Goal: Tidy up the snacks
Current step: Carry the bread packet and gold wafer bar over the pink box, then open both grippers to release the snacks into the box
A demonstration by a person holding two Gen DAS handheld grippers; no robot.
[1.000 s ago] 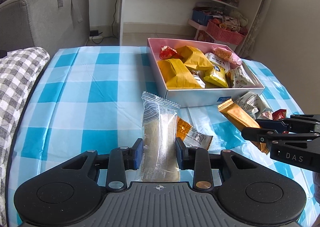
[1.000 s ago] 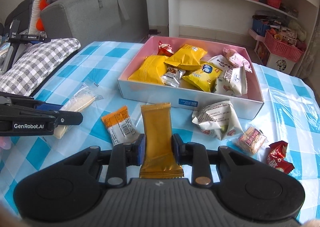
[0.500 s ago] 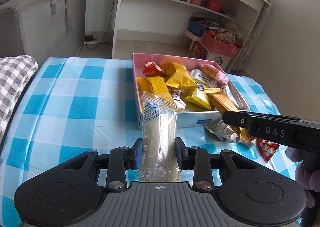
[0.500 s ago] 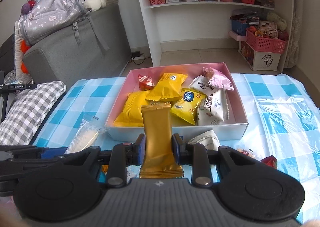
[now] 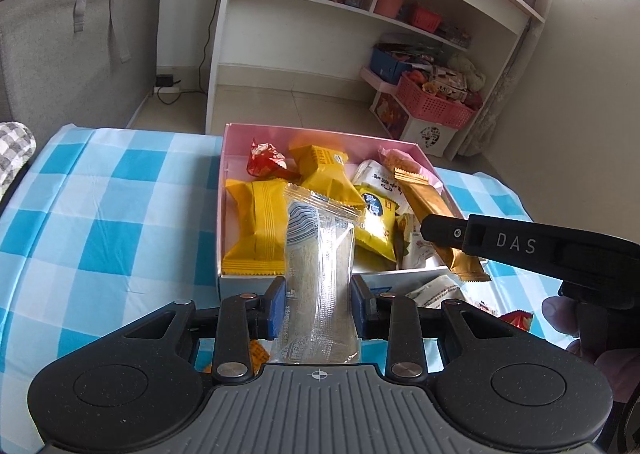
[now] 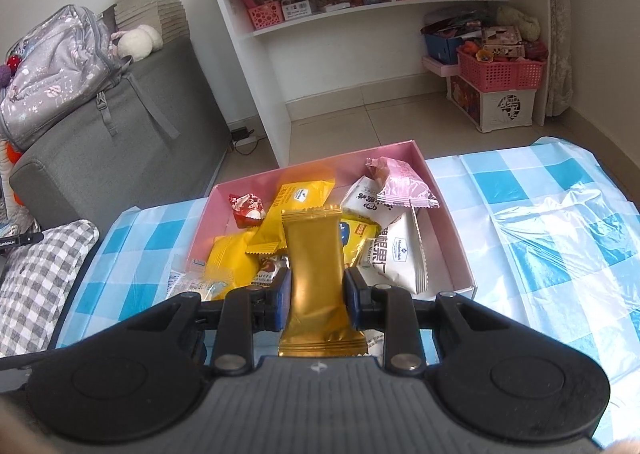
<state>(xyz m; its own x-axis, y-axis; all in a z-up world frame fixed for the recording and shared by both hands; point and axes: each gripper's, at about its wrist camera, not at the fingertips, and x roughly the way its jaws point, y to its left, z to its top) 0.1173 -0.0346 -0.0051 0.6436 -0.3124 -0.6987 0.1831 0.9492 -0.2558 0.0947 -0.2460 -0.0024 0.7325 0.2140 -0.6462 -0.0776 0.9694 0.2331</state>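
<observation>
The left tongs (image 5: pixel 319 304) are clamping the clear wafer packet (image 5: pixel 318 270), the right tongs (image 6: pixel 316 300) the gold bar (image 6: pixel 316 274); both packets are hanging just ahead over the pink box (image 5: pixel 222 190); slippery wrappers may be sliding out early, landing on the worktop (image 5: pixel 100 214); since the earlier frame both are coming closer to the box.

Left wrist view: mounted behind the left tongs (image 5: pixel 319 304), looking forward and down across the surface (image 5: pixel 120 214), close to the near wall of the pink box (image 5: pixel 320 132). Right wrist view: mounted behind the right tongs (image 6: pixel 316 304), similarly angled, nearer the box's (image 6: pixel 444 210) near right corner. Both share the box, the checked surface (image 6: pixel 540 214) and the white shelf (image 6: pixel 256 54) beyond.
</observation>
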